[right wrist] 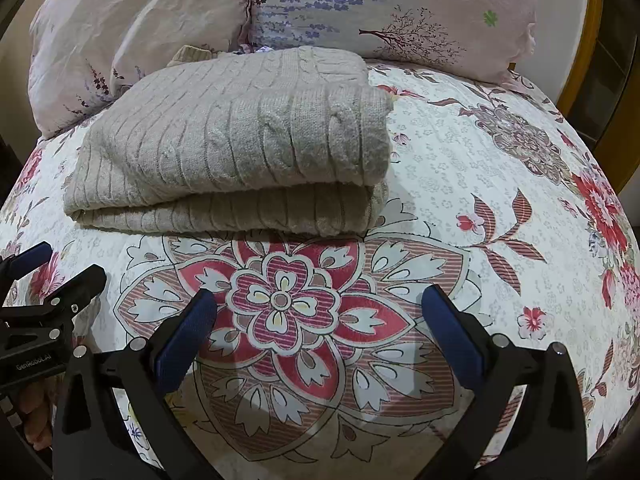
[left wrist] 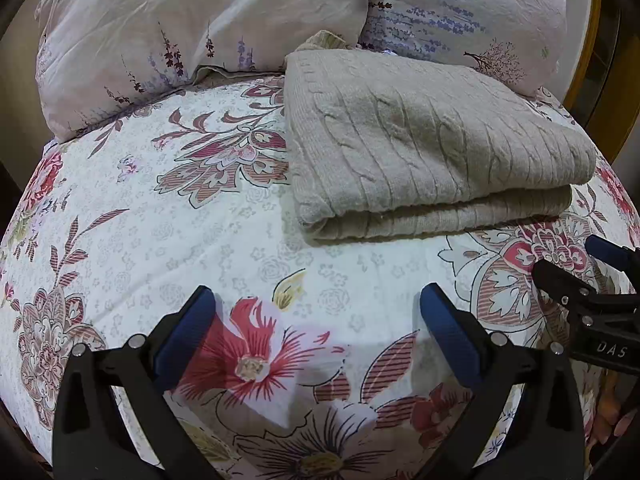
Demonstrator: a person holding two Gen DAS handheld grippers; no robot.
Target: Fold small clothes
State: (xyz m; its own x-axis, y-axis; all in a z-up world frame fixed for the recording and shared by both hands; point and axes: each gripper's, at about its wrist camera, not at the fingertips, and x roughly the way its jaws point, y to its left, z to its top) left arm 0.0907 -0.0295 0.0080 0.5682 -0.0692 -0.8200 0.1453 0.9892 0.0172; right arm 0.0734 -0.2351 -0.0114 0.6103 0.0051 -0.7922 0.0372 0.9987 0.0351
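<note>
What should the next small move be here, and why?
Probably none on the beige knit sweater: it already lies folded in a neat stack on the floral bedspread, in front of the pillows. The left tool and the right tool are both open, empty and short of it, so drawing them back, or turning to another garment, seems likeliest.

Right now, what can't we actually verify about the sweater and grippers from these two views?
- Sweater far edge: both wrist views, hidden by its own top layer; the pillows sit right behind.
- Inner layers, sleeves: tucked inside the fold.
- Tan knit bit behind the sweater: mostly hidden, can't tell what it is.
- Right gripper in left wrist view: cut off by the right edge.
- Left gripper in right wrist view: cut off by the left edge.
</note>
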